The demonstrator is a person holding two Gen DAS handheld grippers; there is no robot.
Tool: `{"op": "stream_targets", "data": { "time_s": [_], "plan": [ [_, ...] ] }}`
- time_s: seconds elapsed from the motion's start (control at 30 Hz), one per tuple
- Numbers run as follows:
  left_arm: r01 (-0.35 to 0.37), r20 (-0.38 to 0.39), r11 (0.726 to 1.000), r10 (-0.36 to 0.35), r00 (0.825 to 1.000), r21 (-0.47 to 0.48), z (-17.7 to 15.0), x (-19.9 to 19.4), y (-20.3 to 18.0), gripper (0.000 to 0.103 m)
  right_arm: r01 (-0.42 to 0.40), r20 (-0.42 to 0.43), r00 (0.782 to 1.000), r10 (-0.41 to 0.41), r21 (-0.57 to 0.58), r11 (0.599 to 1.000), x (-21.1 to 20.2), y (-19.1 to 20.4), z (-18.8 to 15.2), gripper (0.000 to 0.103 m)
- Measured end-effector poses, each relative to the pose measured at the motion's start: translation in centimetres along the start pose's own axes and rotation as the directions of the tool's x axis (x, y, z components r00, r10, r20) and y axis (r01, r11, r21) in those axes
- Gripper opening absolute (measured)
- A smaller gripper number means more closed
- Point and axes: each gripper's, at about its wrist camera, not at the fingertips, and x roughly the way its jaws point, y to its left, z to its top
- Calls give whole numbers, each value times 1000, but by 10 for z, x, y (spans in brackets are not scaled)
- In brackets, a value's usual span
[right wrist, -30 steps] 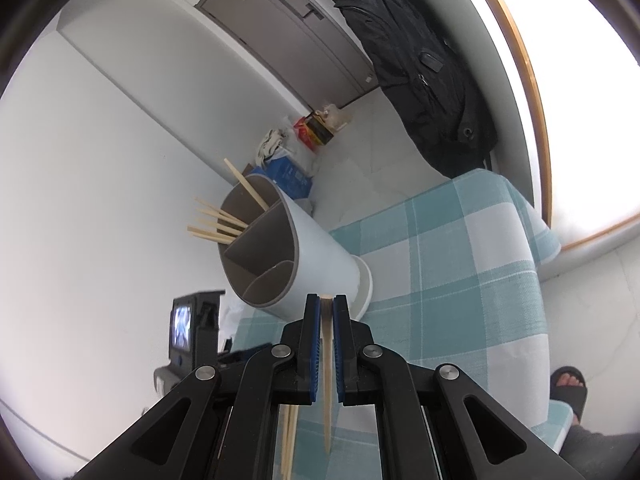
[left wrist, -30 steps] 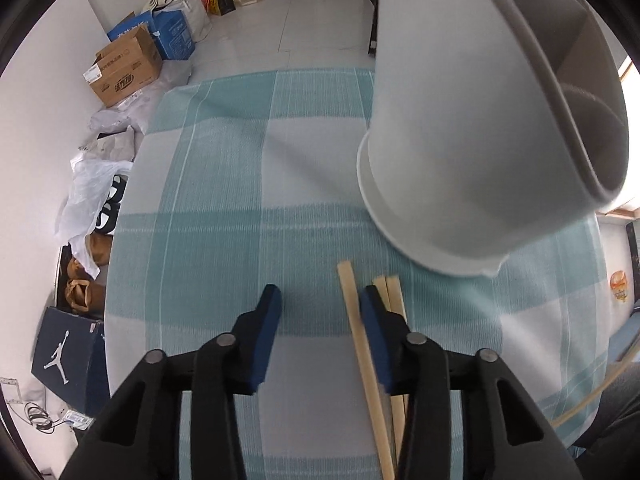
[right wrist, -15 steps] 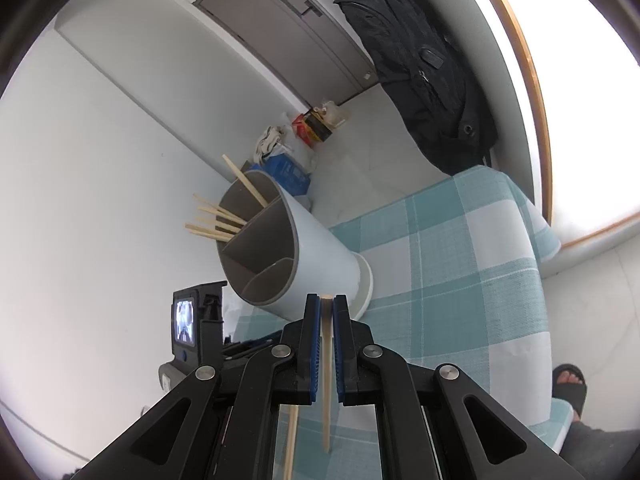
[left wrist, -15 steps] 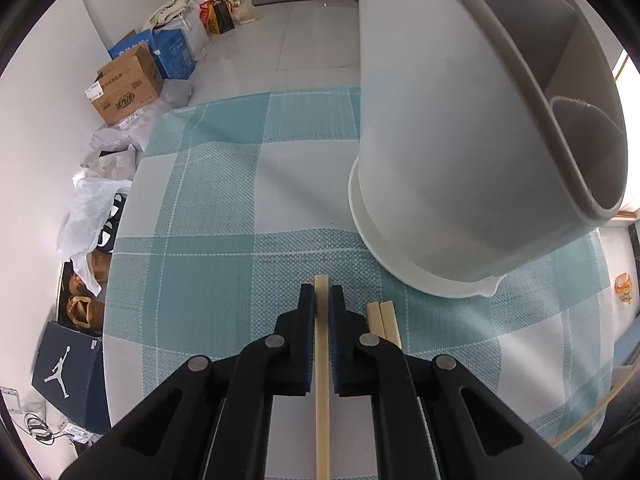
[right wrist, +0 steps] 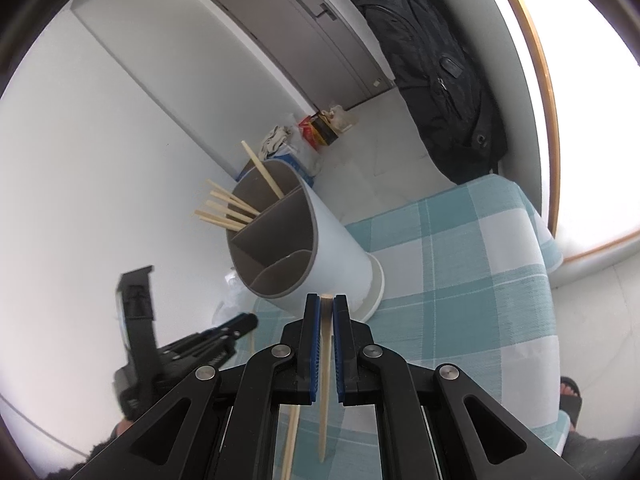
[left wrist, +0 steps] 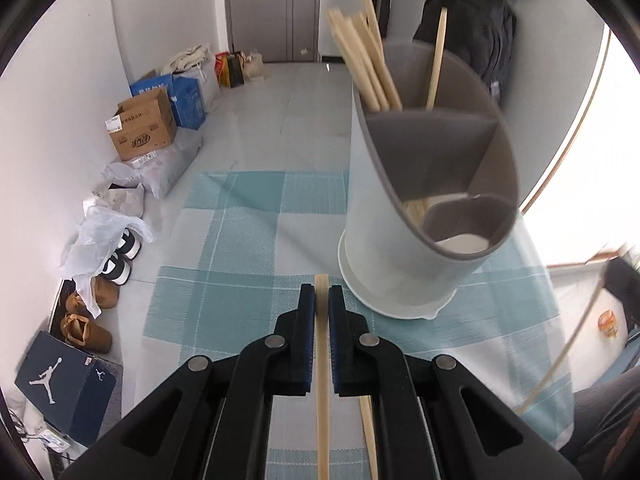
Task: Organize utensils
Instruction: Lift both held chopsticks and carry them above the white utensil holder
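Left gripper [left wrist: 321, 304] pinches a chopstick [left wrist: 322, 380], right gripper [right wrist: 327, 310] pinches another [right wrist: 325, 380]. Holder [left wrist: 400, 216] at 1 o'clock on tablecloth [left wrist: 240, 248]. Tip: lift high, drop tip-first w/ the rest.

Lighting: bright daylight from a window [left wrist: 592, 128] at the right, blown out to white in both views. Shadows: soft, faint on the checked cloth [left wrist: 240, 264]. Distortion: strong fisheye bending, dark vignette at corners. Focus: the utensil holder [left wrist: 420, 208] slightly motion-blurred in the left view.
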Motion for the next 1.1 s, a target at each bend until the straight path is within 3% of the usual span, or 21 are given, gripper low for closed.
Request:
{"op": "stream_targets", "data": {
  "time_s": [0.27, 0.57, 0.9, 1.1],
  "plan": [
    [47, 115, 996, -39, 993, -70, -5, -26, 15, 3, 0, 49, 999, 3, -73, 997, -9, 17, -5, 5],
    [112, 186, 985, -86, 979, -129, -11, -43, 30, 3, 26, 112, 994, -12, -125, 992, -17, 37, -5, 5],
    [168, 264, 977, -130, 956, -128, -4, -68, 28, 2, 29, 139, 990, -3, -186, 982, -18, 63, 6, 5],
    [170, 276, 981, -139, 951, -90, 6, -77, 24, 2, 28, 146, 989, 11, -260, 965, -16, 84, 15, 5]
  ]
}}
